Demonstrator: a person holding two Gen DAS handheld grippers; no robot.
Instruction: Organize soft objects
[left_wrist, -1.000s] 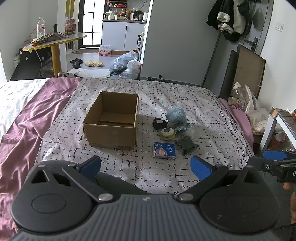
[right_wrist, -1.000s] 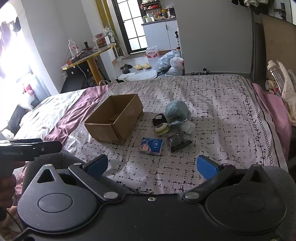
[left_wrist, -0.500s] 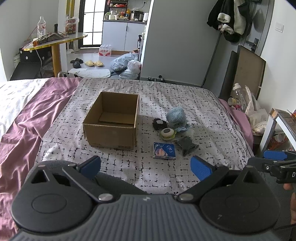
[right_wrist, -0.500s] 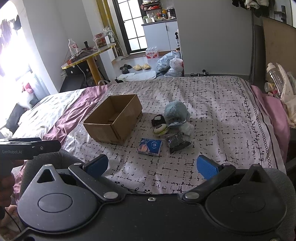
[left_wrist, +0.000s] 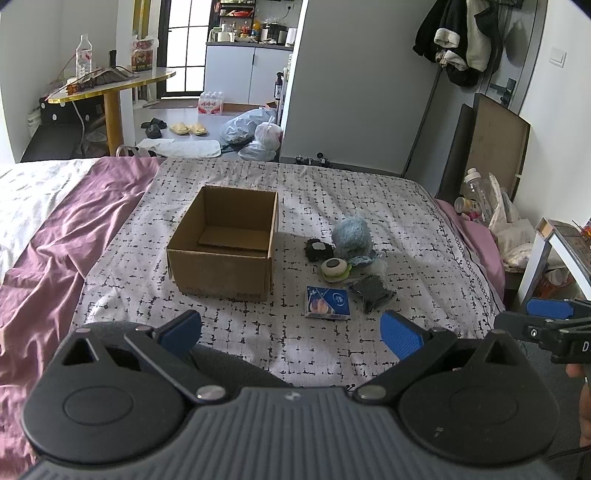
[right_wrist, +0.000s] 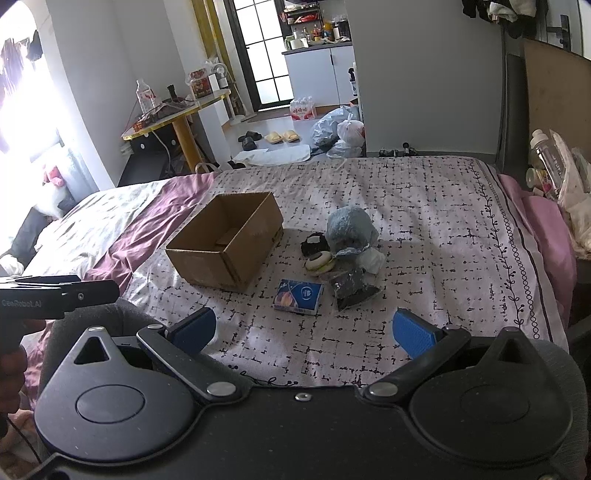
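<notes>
Covering bed (left_wrist: 332, 192), patterned sheet (left_wrist: 406, 236)

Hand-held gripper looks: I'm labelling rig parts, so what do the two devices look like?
Both alike: the left hand-held gripper and right hand-held gripper have black bodies, round pivot discs, silver screws and blue ribbed pads. White lettering marks the left one's side.

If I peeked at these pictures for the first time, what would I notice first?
Probably the open cardboard box sitting in the middle of the patterned bedspread, with nothing soft in it yet. Right beside it is a little heap of things topped by a fluffy blue ball, with a blue packet in front. Nearest you, both tongs, left and right, are wide open and holding nothing.
</notes>
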